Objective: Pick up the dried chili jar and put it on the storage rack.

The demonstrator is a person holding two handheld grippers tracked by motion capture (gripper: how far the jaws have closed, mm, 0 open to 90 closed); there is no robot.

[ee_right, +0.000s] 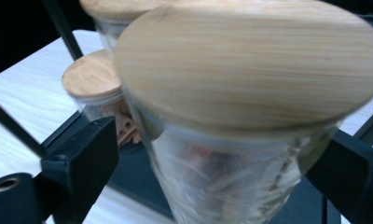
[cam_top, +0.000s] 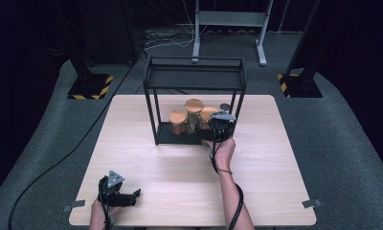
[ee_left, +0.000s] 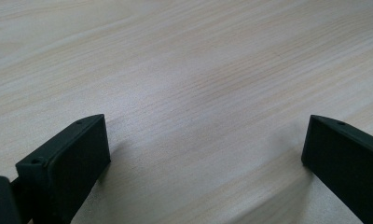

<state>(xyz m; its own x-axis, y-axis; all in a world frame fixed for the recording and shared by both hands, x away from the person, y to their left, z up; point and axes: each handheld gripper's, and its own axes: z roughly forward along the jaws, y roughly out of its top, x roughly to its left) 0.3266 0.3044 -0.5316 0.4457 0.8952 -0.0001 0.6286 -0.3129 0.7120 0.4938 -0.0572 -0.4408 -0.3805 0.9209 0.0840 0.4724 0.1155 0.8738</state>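
A black wire rack [cam_top: 195,76] stands at the back middle of the wooden table [cam_top: 275,191]. On its bottom shelf [ee_right: 133,172] are three glass jars with wooden lids. My right gripper [cam_top: 220,125] reaches in at the rack's right end. Its jaws stand on either side of the nearest jar [ee_right: 250,84], and the left pad [ee_right: 89,154] is a little apart from the glass. My right gripper [ee_right: 222,135] is open. The other two jars [ee_right: 93,77] [ee_right: 114,7] sit beyond it. My left gripper [cam_top: 136,196] rests near the table's front left, open [ee_left: 205,121] over bare wood.
The rack's upper shelf [cam_top: 194,62] and thin uprights [cam_top: 154,115] close in around the jars. A small dark round object [cam_top: 225,107] stands just behind the right gripper. Stand bases with yellow-black stripes [cam_top: 90,87] sit on the floor beyond the table.
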